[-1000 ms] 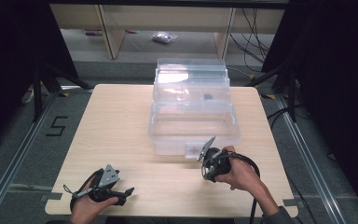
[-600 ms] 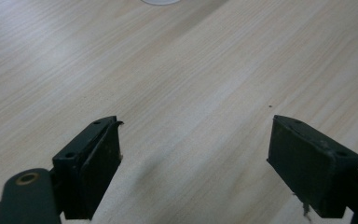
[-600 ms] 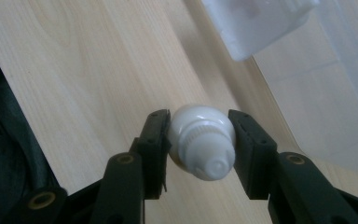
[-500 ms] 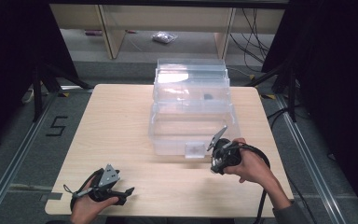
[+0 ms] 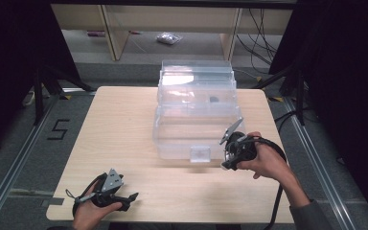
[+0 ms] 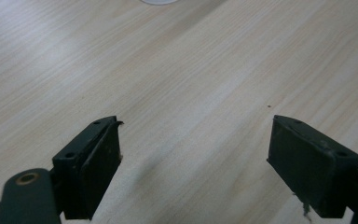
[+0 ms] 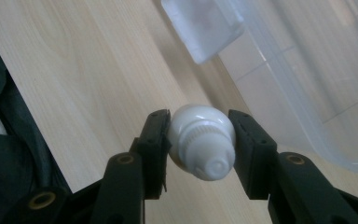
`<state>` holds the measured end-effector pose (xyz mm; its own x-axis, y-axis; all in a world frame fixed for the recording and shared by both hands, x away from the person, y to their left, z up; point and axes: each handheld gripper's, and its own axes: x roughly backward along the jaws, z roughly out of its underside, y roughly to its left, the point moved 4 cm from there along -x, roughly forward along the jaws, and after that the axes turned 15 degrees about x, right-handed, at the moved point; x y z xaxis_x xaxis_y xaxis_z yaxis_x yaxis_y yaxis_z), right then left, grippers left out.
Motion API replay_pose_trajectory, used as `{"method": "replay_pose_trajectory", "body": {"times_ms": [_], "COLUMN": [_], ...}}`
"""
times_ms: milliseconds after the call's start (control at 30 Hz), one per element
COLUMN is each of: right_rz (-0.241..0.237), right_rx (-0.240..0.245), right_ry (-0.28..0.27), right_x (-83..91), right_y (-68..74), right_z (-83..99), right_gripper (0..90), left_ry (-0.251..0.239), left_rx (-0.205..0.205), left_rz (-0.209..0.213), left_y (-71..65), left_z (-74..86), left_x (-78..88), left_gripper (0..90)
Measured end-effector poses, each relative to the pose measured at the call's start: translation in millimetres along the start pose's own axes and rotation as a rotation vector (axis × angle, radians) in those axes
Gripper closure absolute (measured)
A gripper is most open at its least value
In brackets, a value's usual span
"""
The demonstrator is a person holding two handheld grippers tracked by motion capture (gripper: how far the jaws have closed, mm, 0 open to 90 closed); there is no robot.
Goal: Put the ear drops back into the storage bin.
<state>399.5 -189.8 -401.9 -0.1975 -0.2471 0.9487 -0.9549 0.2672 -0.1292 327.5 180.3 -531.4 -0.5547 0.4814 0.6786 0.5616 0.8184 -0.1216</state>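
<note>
Right gripper (image 5: 228, 158) at near right of wooden table (image 5: 124, 124), just in front of clear plastic box (image 5: 195, 115), near its front latch (image 5: 200, 154). Jaws clenched on small white bulb-shaped object (image 7: 203, 140): rounded dome end pointing away, ribbed collar and flat round tip facing the camera in right gripper view. Both pads pressing its sides, 1 per side. Same white object visible in high view as pale spot under the gripper (image 5: 226, 165), close above the tabletop; contact with table not clear. Right hand (image 5: 268, 160) wrapped around gripper body, cable looping off toward near right edge. Grey plate on top tilted up toward the box.

Clear plastic box sitting at table centre-far, lid shut, 2 stacked tiers visible, small dark item inside upper tier (image 5: 214, 99), too small to identify. In right gripper view, latch (image 7: 203, 28) and box wall (image 7: 317, 84) right above the held object, apart from it.

Left gripper (image 5: 133, 196) at near left corner of table, lying low on the surface, well apart from box and from right gripper. Left hand (image 5: 88, 211) holding it. Jaws released, wide gap, bare wood between them in left gripper view (image 6: 193, 154), nothing held.

Floor beyond table: small wrapped bag (image 5: 166, 38), number 5 marking (image 5: 60, 129) at left.
</note>
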Motion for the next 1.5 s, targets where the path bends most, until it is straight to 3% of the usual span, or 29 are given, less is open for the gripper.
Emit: {"method": "replay_pose_trajectory", "body": {"times_ms": [500,700,800,1033,1133,1167,1200,1333,1500], "right_rz": [0.017,0.045,0.040,0.040,0.028,0.027,0.023,0.023,0.001], "right_rx": [-0.030,-0.066,-0.082,-0.134,-0.155,-0.159,-0.163,-0.192,-0.207], "right_ry": [-0.004,0.016,0.021,0.054,0.069,0.071,0.069,0.087,0.114], "right_x": [31.8,38.7,37.5,18.5,10.0,7.5,5.0,-5.3,-18.7], "right_y": [-26.3,-54.4,-59.6,-86.7,-93.3,-95.9,-98.3,-108.0,-113.2], "right_z": [-3.0,-7.9,-9.3,-11.7,-11.4,-11.2,-11.0,-8.9,-7.7], "right_gripper": [60.1,60.1,60.1,60.1,60.1,60.1,60.1,60.1,60.1], "left_ry": [0.006,0.002,0.001,0.006,-0.001,-0.004,0.007,0.004,0.002], "left_rx": [-0.003,-0.001,0.000,0.007,-0.001,0.016,-0.008,-0.004,-0.005], "left_rz": [0.005,0.001,0.001,0.003,0.003,0.012,0.006,0.006,0.005], "left_y": [-0.5,-0.3,-0.3,-0.8,-0.5,-2.2,-0.5,-1.0,-0.8], "left_z": [0.6,0.1,0.0,0.9,-0.3,0.3,0.3,0.1,-0.3], "left_x": [-0.3,-0.5,-0.5,-1.3,-0.7,-0.8,-0.6,-1.0,-0.5], "left_gripper": [16.3,16.3,16.3,16.3,16.4,16.3,16.3,16.3,16.3]}}
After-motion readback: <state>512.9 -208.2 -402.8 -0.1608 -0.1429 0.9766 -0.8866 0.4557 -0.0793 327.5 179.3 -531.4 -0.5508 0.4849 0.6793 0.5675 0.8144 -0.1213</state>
